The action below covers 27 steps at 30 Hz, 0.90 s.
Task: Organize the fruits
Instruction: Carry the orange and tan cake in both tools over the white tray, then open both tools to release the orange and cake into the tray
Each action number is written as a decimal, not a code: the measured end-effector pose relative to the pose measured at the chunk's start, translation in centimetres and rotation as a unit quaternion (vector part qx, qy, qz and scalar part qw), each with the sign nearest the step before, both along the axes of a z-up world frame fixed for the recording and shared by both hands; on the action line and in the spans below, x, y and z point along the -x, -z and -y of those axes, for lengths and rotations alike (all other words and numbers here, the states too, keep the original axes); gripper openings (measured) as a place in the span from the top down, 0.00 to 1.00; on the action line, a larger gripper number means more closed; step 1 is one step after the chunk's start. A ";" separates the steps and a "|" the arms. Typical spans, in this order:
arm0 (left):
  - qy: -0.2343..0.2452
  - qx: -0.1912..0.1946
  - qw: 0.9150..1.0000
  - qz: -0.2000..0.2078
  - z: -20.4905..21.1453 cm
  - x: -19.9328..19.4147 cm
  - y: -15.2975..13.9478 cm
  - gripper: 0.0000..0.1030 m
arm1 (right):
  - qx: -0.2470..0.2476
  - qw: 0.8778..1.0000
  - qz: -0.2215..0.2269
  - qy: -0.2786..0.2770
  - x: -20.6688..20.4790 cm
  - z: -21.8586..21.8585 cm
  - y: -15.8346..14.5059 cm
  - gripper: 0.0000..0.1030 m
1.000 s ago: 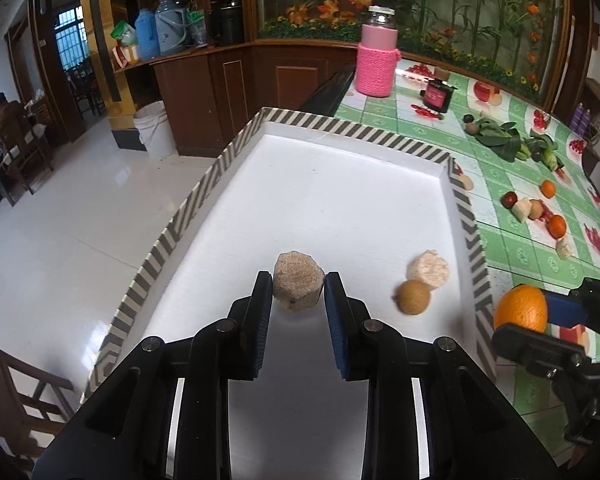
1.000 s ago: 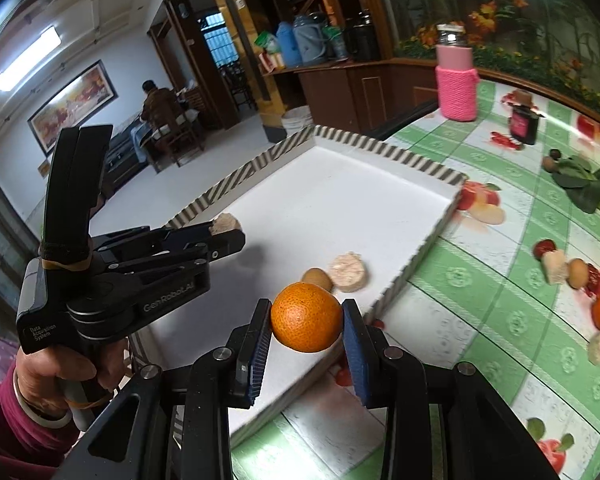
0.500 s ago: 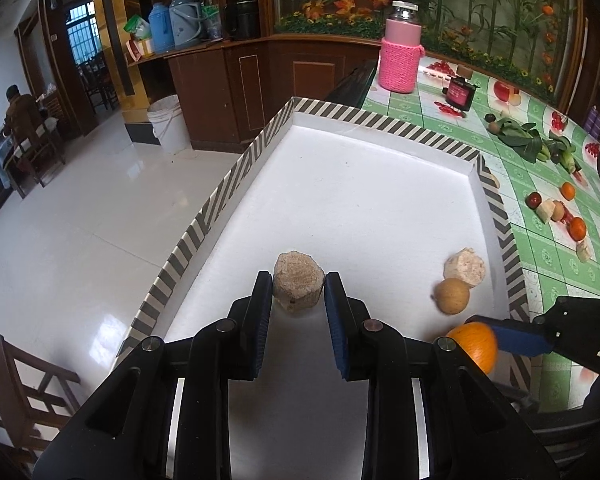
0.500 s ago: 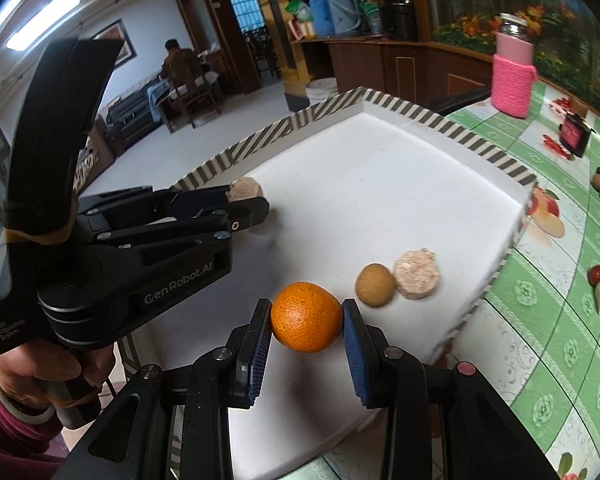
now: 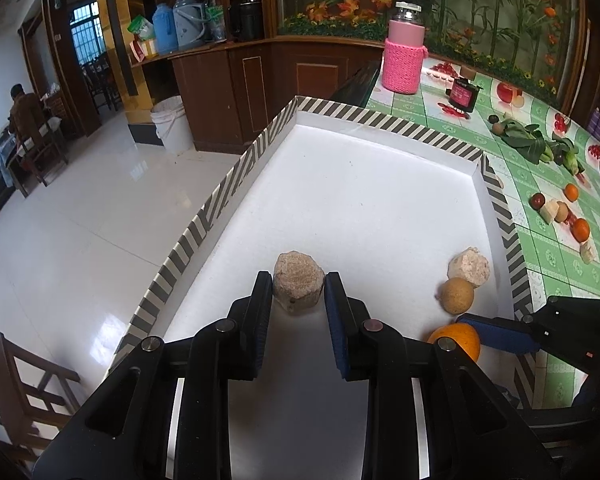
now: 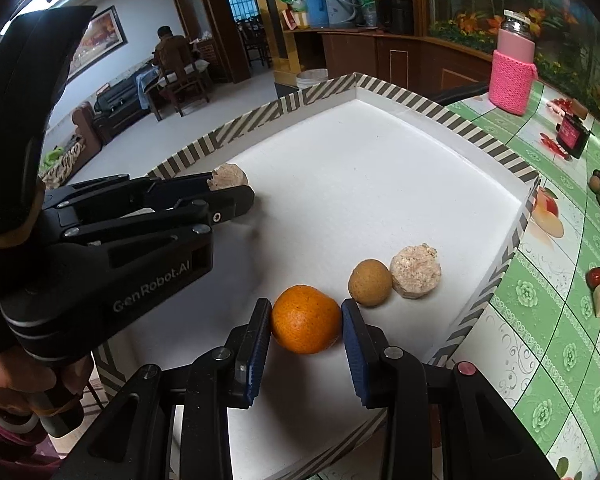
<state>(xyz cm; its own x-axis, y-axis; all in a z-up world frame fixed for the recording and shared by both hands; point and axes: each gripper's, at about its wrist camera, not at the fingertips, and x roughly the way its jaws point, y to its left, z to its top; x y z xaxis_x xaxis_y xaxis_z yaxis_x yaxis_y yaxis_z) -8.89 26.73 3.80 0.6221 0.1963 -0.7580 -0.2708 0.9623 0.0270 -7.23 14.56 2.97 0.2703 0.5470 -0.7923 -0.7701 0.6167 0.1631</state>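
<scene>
- Orange round mandarin (image 6: 305, 319) sits pinched between my right tongs (image 6: 305, 330), low over the white foam tray with striped rim (image 6: 396, 92), near its front edge; looks touching or almost touching the tray floor, can't tell which.
- Mandarin judged light, firm but yielding, dimpled waxy peel; pads across its widest middle hold it well, too hard a squeeze would bruise it.
- Beige faceted chunk of peeled fruit (image 5: 298, 286) pinched in my left tongs (image 5: 298, 300), over the tray's left side; blue pads on opposite flat faces.
- Chunk looks fibrous, rough, matte, probably stiff and light; crumbly edges could flake, so flat faces are the place to hold.
- Already in tray: small tan round fruit (image 6: 370, 282) touching a beige rough-topped disc piece (image 6: 416, 271), just beside the mandarin.
- Tan fruit smooth and spherical, likely to roll if nudged on release.
- More fruit pieces (image 5: 560, 212) lie on the green patterned oilcloth table (image 6: 540, 320), well apart from the tray.
</scene>
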 end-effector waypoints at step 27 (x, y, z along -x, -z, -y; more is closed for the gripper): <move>0.020 -0.017 0.998 0.063 5.3 0.9 -4.2 0.41 | -0.066 0.993 0.030 0.093 0.2 9.4 -3.8 0.65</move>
<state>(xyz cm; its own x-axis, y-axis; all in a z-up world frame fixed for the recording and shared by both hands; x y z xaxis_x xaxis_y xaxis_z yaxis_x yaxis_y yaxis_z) -9.76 21.43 8.01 0.7194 0.1941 -0.6669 -0.2352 0.9715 0.0290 -7.44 5.20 6.77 0.4204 0.5818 -0.6963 -0.6554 0.7254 0.2103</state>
